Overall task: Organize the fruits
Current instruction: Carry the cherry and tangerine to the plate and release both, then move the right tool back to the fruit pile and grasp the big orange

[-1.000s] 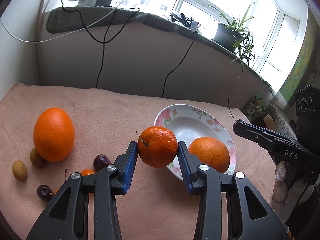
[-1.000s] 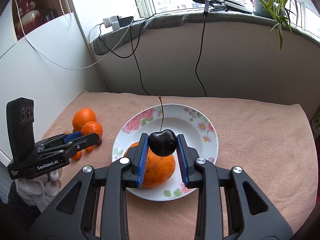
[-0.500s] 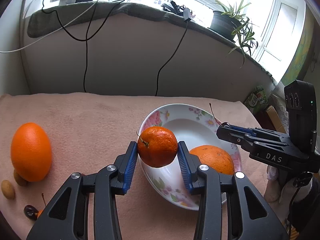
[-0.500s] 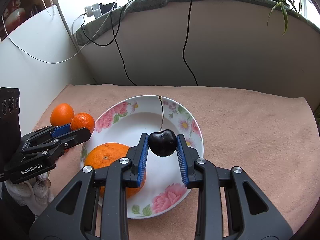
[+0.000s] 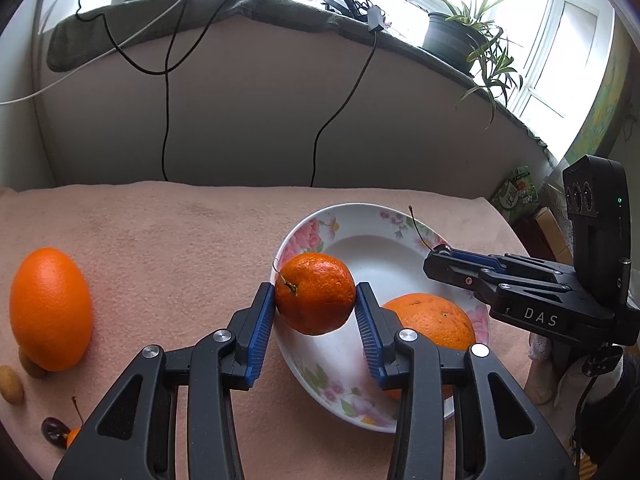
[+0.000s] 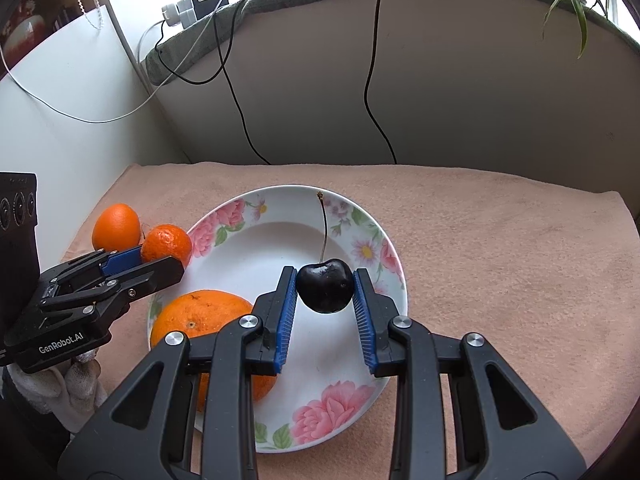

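My left gripper (image 5: 315, 312) is shut on a small mandarin (image 5: 315, 293) and holds it above the near-left rim of the floral plate (image 5: 320, 376). My right gripper (image 6: 325, 308) is shut on a dark cherry (image 6: 325, 286) with a long stem, held over the plate (image 6: 280, 208). A large orange (image 6: 200, 316) lies in the plate; it also shows in the left wrist view (image 5: 432, 320). The left gripper with the mandarin (image 6: 166, 244) shows at the plate's left edge in the right wrist view. The right gripper (image 5: 442, 254) shows over the plate in the left wrist view.
On the pink cloth to the left lie a big orange (image 5: 50, 308), two small brown fruits (image 5: 10, 384), a dark cherry (image 5: 54, 430) and a small orange fruit beside it. A wall with hanging cables (image 5: 166, 120) stands behind. A potted plant (image 5: 452, 40) sits on the sill.
Both grippers have moved in over the plate with their fruit. The left gripper carried the mandarin right to the plate's rim. The right gripper carried the cherry further over the plate.
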`<state>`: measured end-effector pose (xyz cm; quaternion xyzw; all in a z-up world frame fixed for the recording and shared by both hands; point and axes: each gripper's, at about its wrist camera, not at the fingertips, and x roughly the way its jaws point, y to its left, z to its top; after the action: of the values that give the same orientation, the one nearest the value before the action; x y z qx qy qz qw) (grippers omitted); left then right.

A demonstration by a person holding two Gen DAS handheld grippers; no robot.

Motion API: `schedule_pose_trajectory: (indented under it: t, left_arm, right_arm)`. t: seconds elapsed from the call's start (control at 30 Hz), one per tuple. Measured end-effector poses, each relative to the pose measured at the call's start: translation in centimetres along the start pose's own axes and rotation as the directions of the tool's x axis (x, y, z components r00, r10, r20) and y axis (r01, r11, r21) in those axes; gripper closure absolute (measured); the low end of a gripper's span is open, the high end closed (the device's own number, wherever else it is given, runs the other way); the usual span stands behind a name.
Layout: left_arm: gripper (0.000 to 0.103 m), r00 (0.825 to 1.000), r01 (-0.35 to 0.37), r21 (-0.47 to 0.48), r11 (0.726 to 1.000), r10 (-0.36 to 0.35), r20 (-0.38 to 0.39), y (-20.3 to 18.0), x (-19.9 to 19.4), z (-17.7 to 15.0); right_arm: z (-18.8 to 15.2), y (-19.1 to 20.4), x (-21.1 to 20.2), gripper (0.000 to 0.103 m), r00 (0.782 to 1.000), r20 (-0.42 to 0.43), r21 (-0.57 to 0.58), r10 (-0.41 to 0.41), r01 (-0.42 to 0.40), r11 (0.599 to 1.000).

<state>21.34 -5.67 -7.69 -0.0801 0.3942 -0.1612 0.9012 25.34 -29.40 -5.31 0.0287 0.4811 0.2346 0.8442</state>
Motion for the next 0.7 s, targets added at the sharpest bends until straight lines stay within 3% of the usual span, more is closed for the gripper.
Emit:
schedule_pose_trajectory:
  t: [0.2,0.37,0.43,0.47,0.7]
  left_arm:
    - [0.063,1.000,-0.002,0.011,1.000,0.002,0.001,-0.3,0.2,0.1]
    - [0.051,1.000,0.001,-0.004,1.000,-0.001,0.021,-0.2,-0.2,0.4]
    - [0.051,1.000,0.001,-0.001,1.000,-0.001,0.026,-0.2,-0.4,0.5]
    - [0.051,1.000,0.000,0.001,1.000,0.000,0.029,-0.2,-0.5,0.5]
    - [0.048,0.999,0.001,-0.001,1.000,-0.001,0.042,-0.1,-1.2,0.4]
  right_arm:
    - [0.2,0.2,0.0,0.073,1.000,0.011,-0.005,-0.005,0.005,1.000]
    - [0.1,0.0,-0.2,0.071,1.000,0.015,0.013,0.015,-0.015,1.000]
    - [0.0,-0.1,-0.5,0.043,0.999,0.033,0.018,0.011,-0.012,1.000]
    - [0.0,-0.1,-0.8,0.038,0.999,0.046,0.020,0.011,-0.012,1.000]
    - [0.1,-0.5,-1.9,0.024,0.995,0.082,0.070,0.049,-0.055,0.996]
